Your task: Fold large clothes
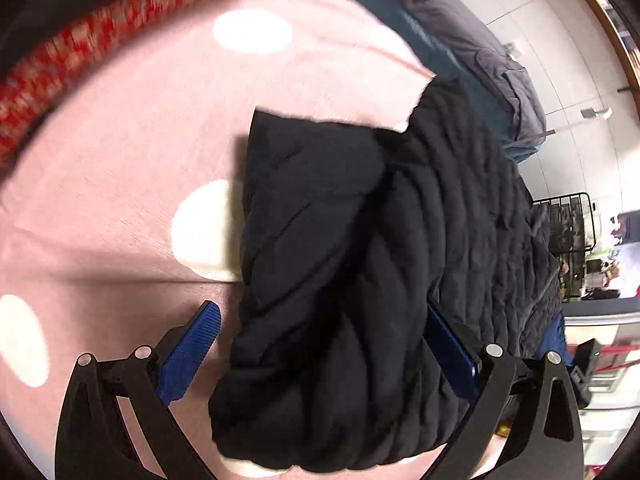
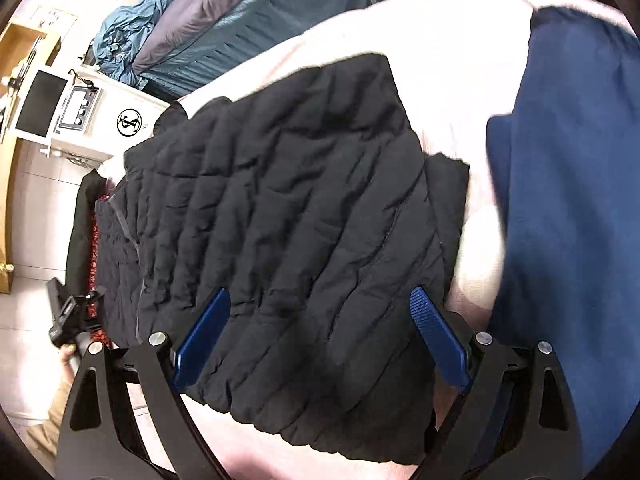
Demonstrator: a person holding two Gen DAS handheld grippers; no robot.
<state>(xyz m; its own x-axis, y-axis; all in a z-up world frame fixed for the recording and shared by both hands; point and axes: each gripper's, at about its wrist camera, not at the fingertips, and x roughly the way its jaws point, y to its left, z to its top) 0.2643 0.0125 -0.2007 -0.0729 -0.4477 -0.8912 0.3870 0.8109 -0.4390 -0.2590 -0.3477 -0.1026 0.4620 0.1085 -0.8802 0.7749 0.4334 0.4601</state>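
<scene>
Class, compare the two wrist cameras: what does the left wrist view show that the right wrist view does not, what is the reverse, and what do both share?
Only the left wrist view shows the red patterned fabric and the white dots on the pink sheet. Only the right wrist view shows the blue garment and the white appliance. Both show the black quilted jacket on the sheet, lying between open blue fingers.

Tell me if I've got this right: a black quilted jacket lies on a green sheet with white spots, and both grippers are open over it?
Nearly. The sheet is pink with white spots, not green, as the left wrist view shows. The black quilted jacket does lie on it, and the left gripper and right gripper are both open over it.
</scene>
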